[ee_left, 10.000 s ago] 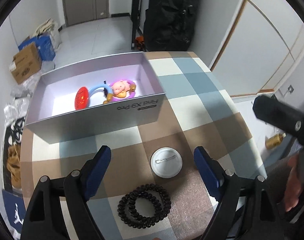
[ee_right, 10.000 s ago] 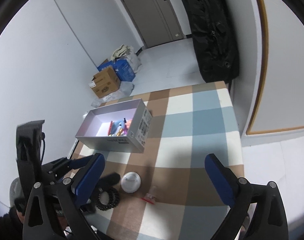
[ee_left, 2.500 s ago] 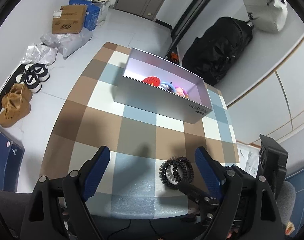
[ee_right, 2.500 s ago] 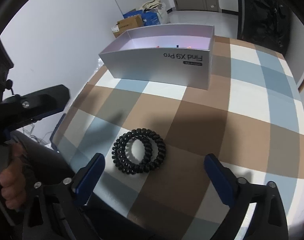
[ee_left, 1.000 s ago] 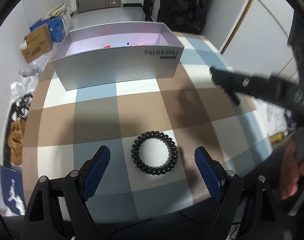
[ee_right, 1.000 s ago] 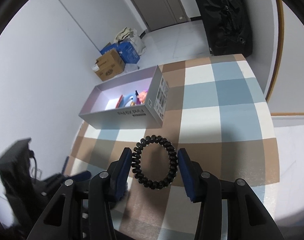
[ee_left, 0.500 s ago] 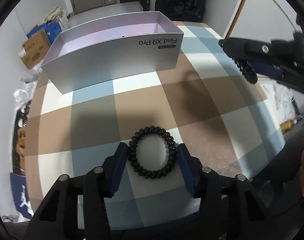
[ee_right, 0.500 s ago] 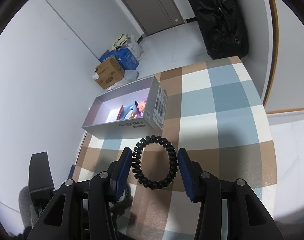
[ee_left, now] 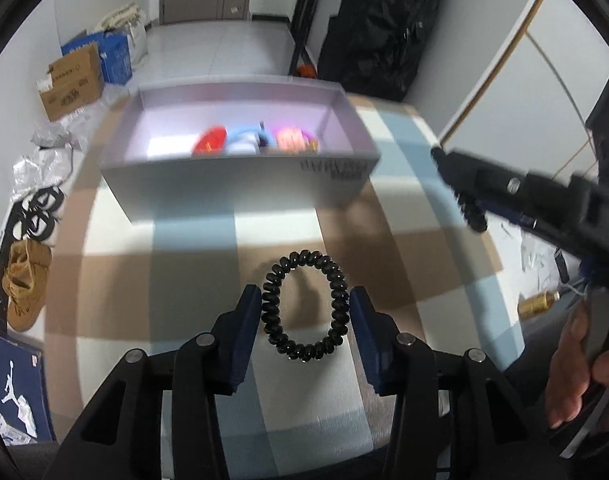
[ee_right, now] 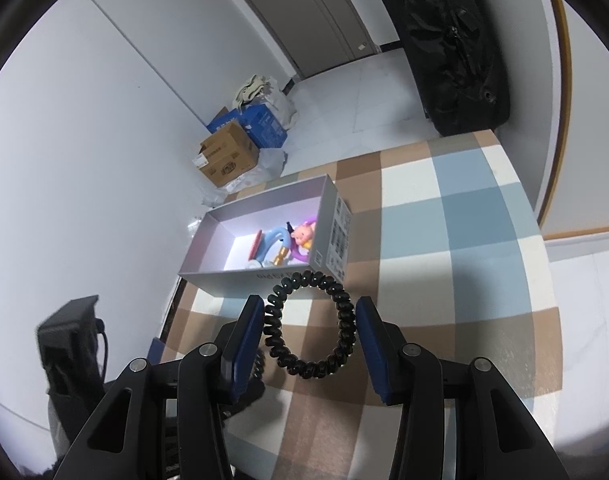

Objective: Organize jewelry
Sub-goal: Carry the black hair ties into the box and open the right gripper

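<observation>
The open grey box point(ee_left: 240, 184) sits upper centre on the checked table point(ee_left: 424, 248), holding a red disc point(ee_left: 210, 141), blue piece point(ee_left: 242, 142) and pink figure point(ee_left: 290, 140). Low centre, the left gripper point(ee_left: 304, 312) is closing, pads pinching 1 black coil hair tie point(ee_left: 304, 308) clear of the cloth. The right gripper point(ee_right: 309, 326) clamps the 2nd coil tie point(ee_right: 310, 324), tilted down toward the box.
</observation>
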Demonstrator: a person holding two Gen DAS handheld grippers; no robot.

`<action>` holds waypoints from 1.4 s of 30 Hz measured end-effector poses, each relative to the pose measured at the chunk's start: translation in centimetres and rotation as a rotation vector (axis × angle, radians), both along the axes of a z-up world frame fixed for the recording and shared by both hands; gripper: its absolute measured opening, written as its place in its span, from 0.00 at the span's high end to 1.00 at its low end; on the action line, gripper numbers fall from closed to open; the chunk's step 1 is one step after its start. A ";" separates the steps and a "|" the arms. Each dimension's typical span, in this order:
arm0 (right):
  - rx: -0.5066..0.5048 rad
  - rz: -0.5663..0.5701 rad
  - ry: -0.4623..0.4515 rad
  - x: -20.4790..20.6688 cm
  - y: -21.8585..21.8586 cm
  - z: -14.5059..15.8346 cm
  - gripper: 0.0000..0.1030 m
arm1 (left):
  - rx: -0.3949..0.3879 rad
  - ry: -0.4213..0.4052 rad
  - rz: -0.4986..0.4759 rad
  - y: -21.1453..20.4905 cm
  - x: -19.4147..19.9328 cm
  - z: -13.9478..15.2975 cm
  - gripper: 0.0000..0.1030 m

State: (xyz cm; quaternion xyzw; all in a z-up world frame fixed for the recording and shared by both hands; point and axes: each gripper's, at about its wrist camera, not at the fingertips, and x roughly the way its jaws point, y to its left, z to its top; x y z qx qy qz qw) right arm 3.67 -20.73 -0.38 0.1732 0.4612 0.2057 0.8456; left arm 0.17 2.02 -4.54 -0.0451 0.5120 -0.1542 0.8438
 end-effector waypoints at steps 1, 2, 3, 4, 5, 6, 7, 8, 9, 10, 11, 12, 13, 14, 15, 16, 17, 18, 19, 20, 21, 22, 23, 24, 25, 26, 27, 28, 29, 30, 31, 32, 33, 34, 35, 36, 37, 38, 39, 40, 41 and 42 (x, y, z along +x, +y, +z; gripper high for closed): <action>0.000 0.000 -0.004 0.1 0.1 0.1 0.55 | -0.008 -0.014 0.014 0.2 0.2 0.5 0.62; 0.001 0.002 -0.006 0.2 0.2 0.2 0.55 | -0.022 -0.022 0.022 0.4 0.4 0.7 0.62; 0.004 0.004 -0.009 0.4 0.3 0.3 0.55 | -0.041 -0.030 0.036 0.7 0.6 1.1 0.62; 0.004 0.007 -0.013 0.5 0.4 0.3 0.55 | -0.049 -0.032 0.044 0.9 0.6 1.2 0.62; 0.004 0.010 -0.017 0.7 0.5 0.4 0.55 | -0.061 -0.037 0.055 1.1 0.9 1.5 0.62; 0.003 0.011 -0.019 0.8 0.6 0.5 0.55 | -0.067 -0.046 0.064 1.0 1.3 1.7 0.62; 0.005 0.013 -0.025 1.0 0.7 0.6 0.55 | -0.067 -0.055 0.070 0.6 1.8 1.7 0.62; 0.008 0.015 -0.028 1.2 0.8 0.6 0.55 | -0.068 -0.069 0.077 0.6 1.9 2.1 0.62; 0.012 0.017 -0.030 1.3 0.8 0.7 0.55 | -0.075 -0.083 0.085 0.6 2.1 2.5 0.62; 0.017 0.018 -0.035 1.5 0.9 0.8 0.55 | -0.080 -0.091 0.090 0.3 3.0 2.2 0.62; 0.021 0.017 -0.039 1.6 0.9 0.8 0.55 | -0.085 -0.098 0.095 0.4 3.2 2.4 0.62; 0.024 0.017 -0.042 1.8 0.9 0.9 0.55 | -0.088 -0.104 0.100 0.6 3.4 2.5 0.62; 0.029 0.018 -0.045 1.9 0.9 0.9 0.55 | -0.092 -0.112 0.110 0.7 3.8 2.6 0.62; 0.034 0.021 -0.050 2.2 1.0 1.0 0.55 | -0.096 -0.117 0.115 0.8 4.0 2.7 0.62; 0.036 0.026 -0.053 2.4 1.1 1.0 0.54 | -0.101 -0.121 0.118 0.9 4.2 2.8 0.62; 0.036 0.034 -0.057 2.7 1.3 1.1 0.54 | -0.103 -0.125 0.122 1.3 4.2 2.8 0.62; 0.034 0.041 -0.063 2.9 1.4 1.2 0.54 | -0.105 -0.130 0.131 1.4 4.6 2.8 0.62; 0.035 0.046 -0.069 3.1 1.5 1.3 0.54 | -0.109 -0.131 0.134 1.6 5.0 2.7 0.62; 0.048 0.053 -0.075 3.5 1.7 1.4 0.54 | -0.112 -0.131 0.137 1.7 5.2 2.8 0.62; 0.057 0.058 -0.076 3.8 1.8 1.4 0.54 | -0.115 -0.132 0.144 1.8 5.4 2.8 0.62; 0.061 0.063 -0.077 4.0 1.9 1.5 0.54 | -0.120 -0.131 0.149 2.0 5.7 2.8 0.62; 0.060 0.066 -0.079 4.3 2.1 1.5 0.54 | -0.126 -0.128 0.153 2.1 6.1 2.8 0.62; 0.058 0.074 -0.083 4.7 2.4 1.6 0.54 | -0.133 -0.126 0.157 2.2 6.4 2.8 0.62; 0.058 0.079 -0.085 4.9 2.6 1.6 0.54 | -0.140 -0.124 0.161 2.3 6.5 2.8 0.62; 0.058 0.085 -0.086 5.1 2.9 1.6 0.54 | -0.147 -0.119 0.167 2.4 6.9 2.8 0.62; 0.059 0.093 -0.086 5.4 3.2 1.5 0.54 | -0.151 -0.116 0.171 2.5 7.1 2.7 0.62; 0.061 0.102 -0.084 5.8 3.5 1.4 0.54 | -0.155 -0.115 0.179 2.6 7.4 2.7 0.62; 0.062 0.107 -0.082 5.9 3.7 1.4 0.54 | -0.161 -0.112 0.185 2.7 7.5 2.6 0.62; 0.068 0.113 -0.080 6.2 4.0 1.3 0.54 | -0.166 -0.106 0.188 2.8 7.7 2.5 0.62; 0.071 0.118 -0.078 6.5 4.3 1.2 0.54 | -0.171 -0.100 0.192 3.0 7.9 2.4 0.62; 0.075 0.123 -0.075 6.8 4.6 1.1 0.54 | -0.174 -0.095 0.195 3.0 8.1 2.2 0.62; 0.076 0.127 -0.072 7.1 4.8 1.0 0.54 | -0.176 -0.087 0.197 3.1 8.3 2.0 0.62; 0.075 0.128 -0.070 7.2 4.9 0.9 0.54 | -0.176 -0.077 0.201 3.2 8.5 1.8 0.62; 0.075 0.129 -0.066 7.4 5.0 0.8 0.54 | -0.176 -0.071 0.202 3.2 8.7 1.7 0.62; 0.079 0.127 -0.056 7.8 5.1 0.7 0.54 | -0.175 -0.068 0.204 3.2 8.9 1.7 0.62; 0.084 0.124 -0.050 8.0 5.1 0.6 0.54 | -0.174 -0.064 0.206 3.2 9.0 1.5 0.62; 0.094 0.119 -0.037 8.4 5.0 0.4 0.54 | -0.171 -0.060 0.206 3.3 9.2 1.4 0.62; 0.101 0.115 -0.029 8.6 5.0 0.3 0.54 | -0.172 -0.053 0.206 3.4 9.3 1.2 0.62; 0.105 0.113 -0.025 8.8 4.9 0.3 0.54 | -0.174 -0.046 0.206 3.4 9.5 1.1 0.62; 0.111 0.109 -0.019 9.0 4.9 0.1 0.54 | -0.176 -0.040 0.206 3.3 9.6 1.0 0.62; 0.113 0.107 -0.016 9.3 4.9 0.0 0.54 | -0.177 -0.036 0.205 3.3 9.7 0.9 0.62; 0.114 0.107 -0.014 9.5 5.0 0.0 0.53 | -0.179 -0.032 0.204 3.3 9.8 0.8 0.62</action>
